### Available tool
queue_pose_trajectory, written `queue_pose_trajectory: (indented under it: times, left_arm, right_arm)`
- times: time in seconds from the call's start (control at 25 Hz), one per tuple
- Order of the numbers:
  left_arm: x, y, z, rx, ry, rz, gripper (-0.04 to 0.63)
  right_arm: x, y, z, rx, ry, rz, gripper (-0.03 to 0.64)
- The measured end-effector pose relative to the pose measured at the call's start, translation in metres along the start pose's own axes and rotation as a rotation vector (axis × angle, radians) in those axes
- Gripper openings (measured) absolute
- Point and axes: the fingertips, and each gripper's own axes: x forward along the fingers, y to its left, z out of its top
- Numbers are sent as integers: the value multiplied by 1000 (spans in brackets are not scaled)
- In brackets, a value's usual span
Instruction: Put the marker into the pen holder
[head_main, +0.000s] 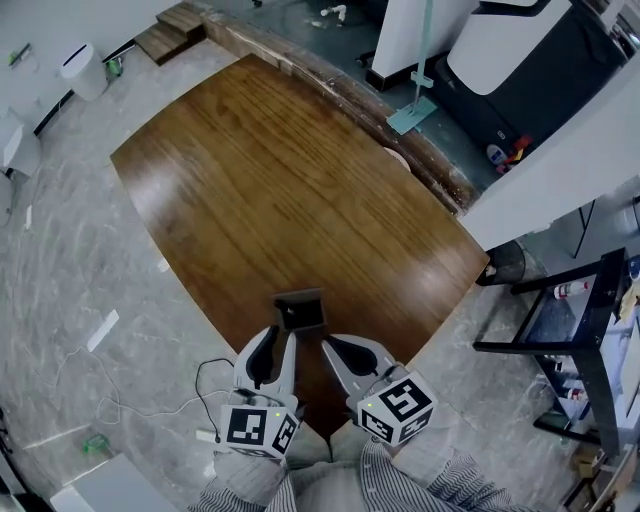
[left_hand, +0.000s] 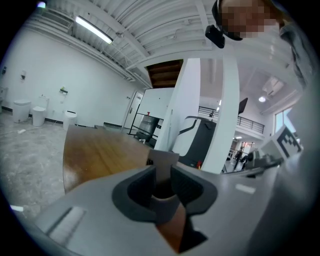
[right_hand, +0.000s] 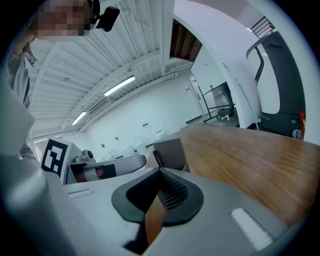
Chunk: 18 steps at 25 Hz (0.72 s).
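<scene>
The L tongs and R tongs are held side by side over the near edge of the counter, w/ tips pointed toward the far side. The pen holder, a dark square box w/ an open top, is stood upright on the wood close to that near edge, just beyond both sets of tips. In the head view the L tips are seen right at its near-left corner; contact can't be confirmed.

L tongs: in the left gripper view the dark pads are seen only slightly apart, w/ a narrow slot left btw. them. Nothing is gripped. The pen holder's grey wall is seen through and above the slot, straight ahead.

R tongs: in the right gripper view the ribbed pads are likewise parted by a thin slit, and bare wood is shown through it. Nothing is held. The pen holder is seen ahead and a bit left of the slit, w/ the L tongs just left of it.

A thin dark stick is seen at the pen holder's left edge in the right gripper view; whether it is the marker can't be told. The holder's inside is too dark in the head view.

The L tag cube and R tag cube are nearest the person, whose striped sleeve is cut off by the near edge of the view.
</scene>
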Motion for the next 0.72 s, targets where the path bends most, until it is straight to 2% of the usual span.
queue_pose_trajectory:
  times: [0.44, 0.72]
  left_arm:
    - [-46, -24, 8, 46, 18, -26, 8]
    - [-55, -38, 16, 68, 25, -51, 8]
  right_arm:
    - [-27, 37, 22, -128, -20, 34, -2]
    - [-37, 53, 25, -189, -27, 45, -2]
